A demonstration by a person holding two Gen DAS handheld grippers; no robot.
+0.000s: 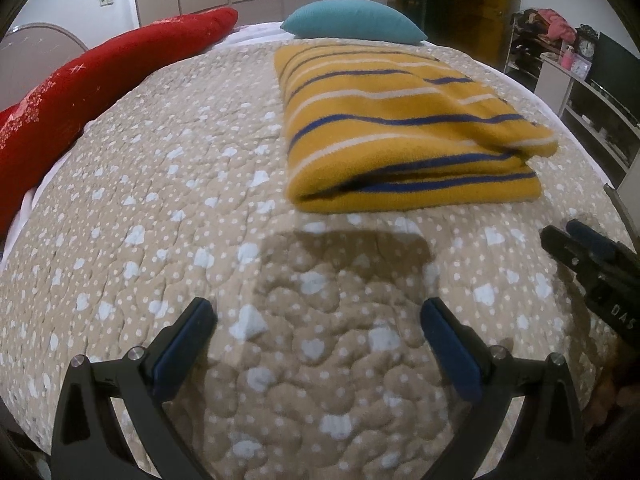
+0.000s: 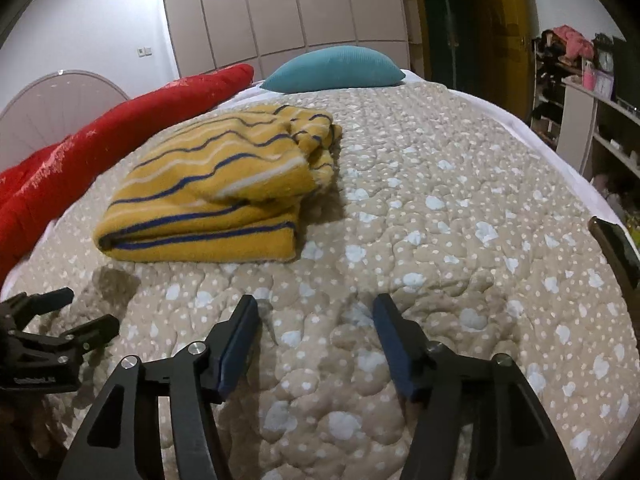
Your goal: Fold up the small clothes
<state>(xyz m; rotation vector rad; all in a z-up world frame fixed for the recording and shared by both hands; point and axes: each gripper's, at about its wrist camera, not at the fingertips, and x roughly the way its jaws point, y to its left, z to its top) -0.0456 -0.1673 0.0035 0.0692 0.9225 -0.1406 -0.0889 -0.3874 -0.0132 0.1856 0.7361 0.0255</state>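
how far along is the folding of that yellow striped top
It looks mostly done: the yellow striped top lies folded into a layered rectangle on the quilt, though its far end looks bunched in the right wrist view. Nothing is in hand: the left claw and right claw are both open and empty, short of the top. Left, at most: tidying that end. No other clothes to fold are in view.

Mustard-yellow striped garment (image 1: 404, 128) ahead of me: thin navy and white stripes, fleecy knit. Folded flat into thick rectangle, layered edges facing me. Top layer rumpled at far right corner. Lies on quilt (image 1: 160, 200), untouched.
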